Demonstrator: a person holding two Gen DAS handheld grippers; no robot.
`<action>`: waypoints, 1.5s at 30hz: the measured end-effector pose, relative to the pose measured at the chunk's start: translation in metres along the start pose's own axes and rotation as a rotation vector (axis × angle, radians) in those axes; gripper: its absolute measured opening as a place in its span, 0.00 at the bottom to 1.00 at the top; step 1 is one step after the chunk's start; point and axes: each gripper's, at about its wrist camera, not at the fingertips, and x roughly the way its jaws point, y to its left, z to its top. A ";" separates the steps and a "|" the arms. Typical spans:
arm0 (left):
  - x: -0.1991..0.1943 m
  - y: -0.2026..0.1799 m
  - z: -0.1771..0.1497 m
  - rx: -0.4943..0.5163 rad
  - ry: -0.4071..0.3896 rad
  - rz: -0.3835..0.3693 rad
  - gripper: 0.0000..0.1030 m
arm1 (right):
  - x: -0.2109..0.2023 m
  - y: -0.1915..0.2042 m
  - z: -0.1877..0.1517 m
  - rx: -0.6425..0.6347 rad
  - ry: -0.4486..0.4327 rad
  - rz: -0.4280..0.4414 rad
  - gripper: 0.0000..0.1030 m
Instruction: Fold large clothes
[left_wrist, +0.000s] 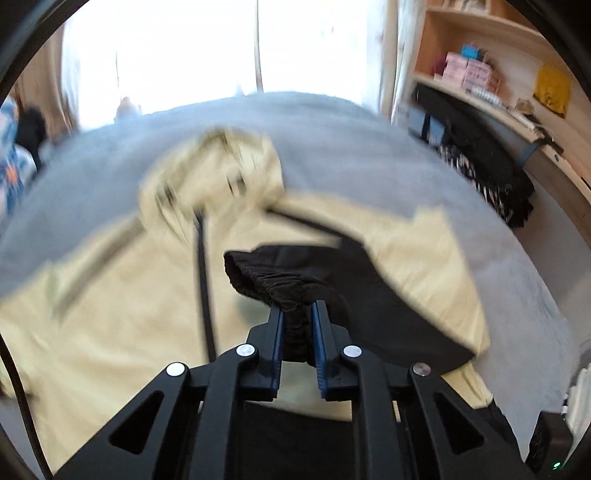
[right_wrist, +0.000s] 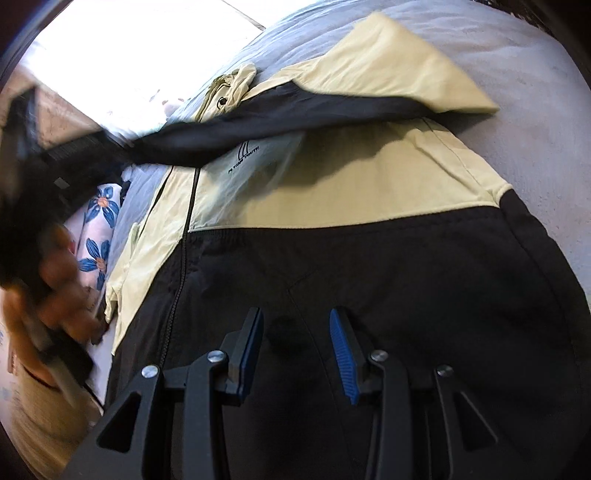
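The left gripper (left_wrist: 297, 314) has its jaws clamped on the jacket's black elastic cuff (left_wrist: 273, 280). The right gripper (right_wrist: 295, 325) hovers with jaws apart, the cream-and-black jacket (right_wrist: 351, 192) spread on the grey bed (right_wrist: 517, 74) ahead.

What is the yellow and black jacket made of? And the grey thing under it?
The jacket looks like thin, smooth woven synthetic, maybe nylon: it creases sharply, and its black cuff is gathered with elastic. The grey cover looks like soft, matte, slightly fuzzy fabric, perhaps fleece; blur leaves that uncertain.
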 end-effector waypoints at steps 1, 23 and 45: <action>-0.010 0.005 0.007 0.005 -0.029 0.016 0.12 | 0.000 0.001 -0.001 -0.006 0.001 -0.007 0.37; 0.026 0.213 -0.068 -0.397 0.201 0.132 0.51 | -0.022 0.032 0.020 -0.064 -0.021 -0.084 0.52; 0.098 0.187 -0.009 -0.185 0.187 0.126 0.25 | 0.066 -0.067 0.263 0.150 -0.066 -0.219 0.64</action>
